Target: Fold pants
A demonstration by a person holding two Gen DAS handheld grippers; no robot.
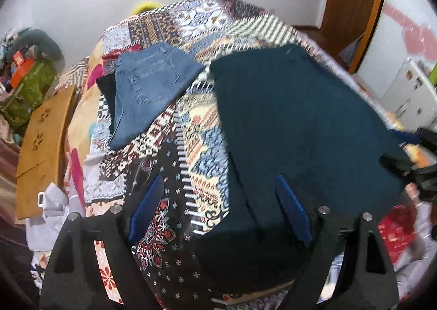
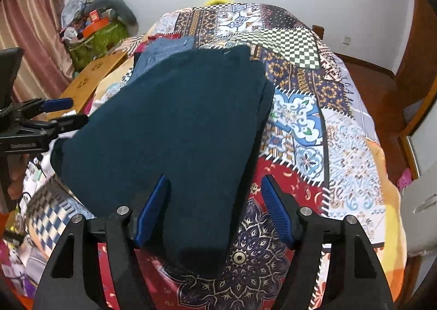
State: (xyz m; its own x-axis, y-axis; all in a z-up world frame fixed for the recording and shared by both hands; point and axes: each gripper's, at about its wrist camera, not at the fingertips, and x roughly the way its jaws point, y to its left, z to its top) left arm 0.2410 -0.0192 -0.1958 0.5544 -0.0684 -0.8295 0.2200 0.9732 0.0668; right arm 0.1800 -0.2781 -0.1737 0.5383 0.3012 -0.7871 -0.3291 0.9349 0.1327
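Observation:
Dark teal pants [image 1: 295, 129] lie flat, folded along their length, on a patchwork bedspread [image 1: 196, 151]; they also show in the right wrist view [image 2: 174, 129]. My left gripper [image 1: 218, 187] is open, its fingers straddling the near left edge of the pants, above the cloth. My right gripper [image 2: 213, 184] is open over the near right end of the pants. The left gripper shows at the left edge of the right wrist view [image 2: 58, 112]. The right gripper shows at the right edge of the left wrist view [image 1: 404, 165].
Folded blue jeans [image 1: 147, 91] lie on the bed beyond the teal pants, also seen in the right wrist view [image 2: 161, 50]. A wooden board [image 1: 41, 151] leans at the bed's left side. Bags and clutter [image 2: 95, 31] sit by the wall. A door [image 1: 355, 9] stands right.

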